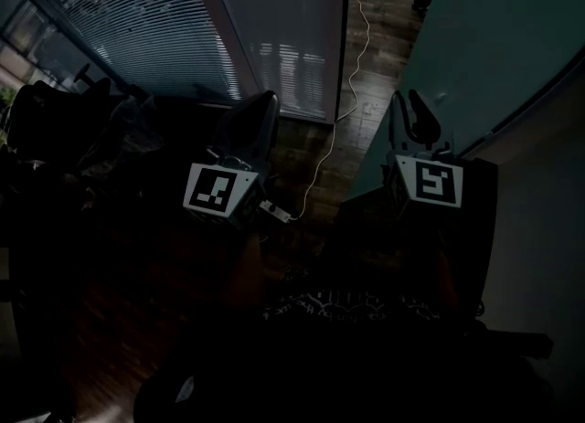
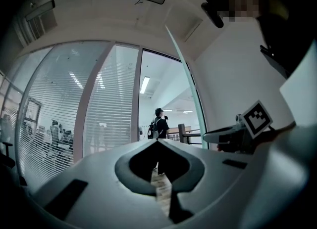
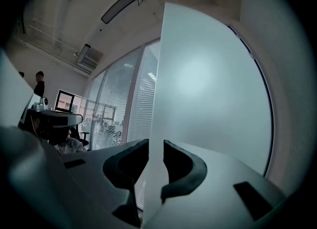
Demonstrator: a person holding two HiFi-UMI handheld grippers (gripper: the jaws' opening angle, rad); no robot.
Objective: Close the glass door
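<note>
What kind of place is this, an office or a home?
Most likely an office: glass partition walls with slatted blinds, a tall glass door standing open, and a computer monitor further back.

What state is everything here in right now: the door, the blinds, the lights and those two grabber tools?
glass door: open, swung away from the doorway.
blinds: lowered behind the glass wall.
ceiling light: on.
left gripper: shut, nothing in it.
right gripper: jaws astride the door's edge; whether they press on it is unclear.
</note>
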